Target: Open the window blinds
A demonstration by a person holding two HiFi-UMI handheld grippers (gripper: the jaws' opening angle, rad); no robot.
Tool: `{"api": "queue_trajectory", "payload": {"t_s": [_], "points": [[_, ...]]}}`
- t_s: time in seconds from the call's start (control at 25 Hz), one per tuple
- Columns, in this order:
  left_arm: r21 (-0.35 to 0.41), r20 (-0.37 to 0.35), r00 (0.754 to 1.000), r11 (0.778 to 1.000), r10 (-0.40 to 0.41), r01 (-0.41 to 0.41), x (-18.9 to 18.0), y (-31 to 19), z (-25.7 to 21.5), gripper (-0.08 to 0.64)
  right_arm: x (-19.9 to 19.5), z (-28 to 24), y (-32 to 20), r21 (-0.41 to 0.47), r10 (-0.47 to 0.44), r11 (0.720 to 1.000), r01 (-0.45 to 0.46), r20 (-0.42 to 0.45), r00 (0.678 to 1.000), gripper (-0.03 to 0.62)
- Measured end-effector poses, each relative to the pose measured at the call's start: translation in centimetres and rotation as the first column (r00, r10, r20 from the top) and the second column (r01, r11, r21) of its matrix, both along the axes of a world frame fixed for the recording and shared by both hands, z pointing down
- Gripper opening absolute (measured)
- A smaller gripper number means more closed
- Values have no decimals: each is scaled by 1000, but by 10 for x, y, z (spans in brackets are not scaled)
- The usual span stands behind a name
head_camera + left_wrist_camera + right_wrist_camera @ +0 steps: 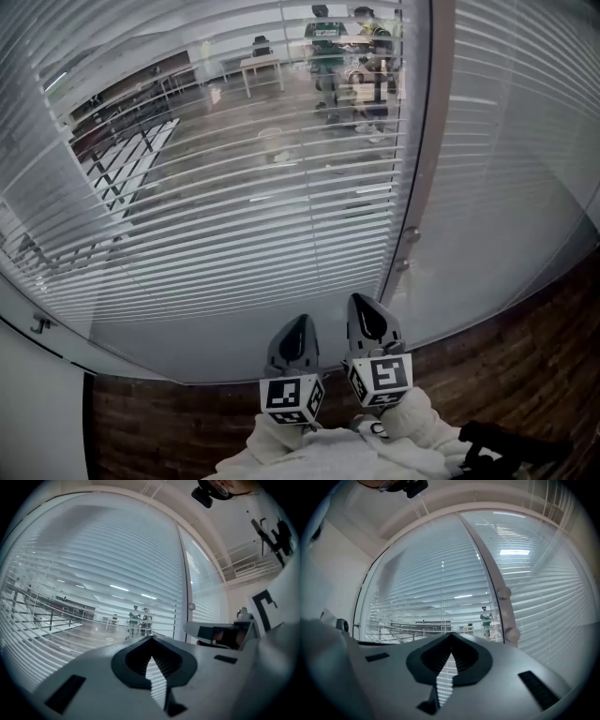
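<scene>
Window blinds [234, 187] cover the pane ahead of me, with the slats tilted enough that the room beyond shows through. My left gripper [298, 328] points at them, its jaws closed together on nothing. Just beside it, my right gripper [367, 314] is likewise closed and empty, near the grey post [419, 178] with its two knobs [410, 234].

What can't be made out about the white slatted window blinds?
- Head view: white slatted window blinds, top rail cut off by the upper edge.
- Any view: control cord or wand, too thin to single out.
- Head view: people beyond the blinds, small, barred by slats.
- Right gripper view: round knobs on grey post, purpose unclear.
</scene>
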State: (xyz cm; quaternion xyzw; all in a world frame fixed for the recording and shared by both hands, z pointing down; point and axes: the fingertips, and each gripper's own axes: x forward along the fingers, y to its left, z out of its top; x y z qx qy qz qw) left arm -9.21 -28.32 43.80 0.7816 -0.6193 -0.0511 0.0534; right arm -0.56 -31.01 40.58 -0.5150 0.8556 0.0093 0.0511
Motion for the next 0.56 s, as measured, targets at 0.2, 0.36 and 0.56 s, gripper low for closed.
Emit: {"api": "queue_trajectory", "payload": {"t_s": [0.2,0.36,0.56], "points": [[2,-6,1000,1000,-2,2,3,1,-6,-3,5,-5,2,5,15,1000,-15,-9,1000,12],[4,-11,1000,1000,-11,11,2,0,-5,-3,8,-1,2,3,23,1000,-23,-18,1000,11],[0,-17,1000,1000,-26,26,-8,-5,4,-3,2,10,-3,-3,27,1000,-27,-27,999,11]]}}
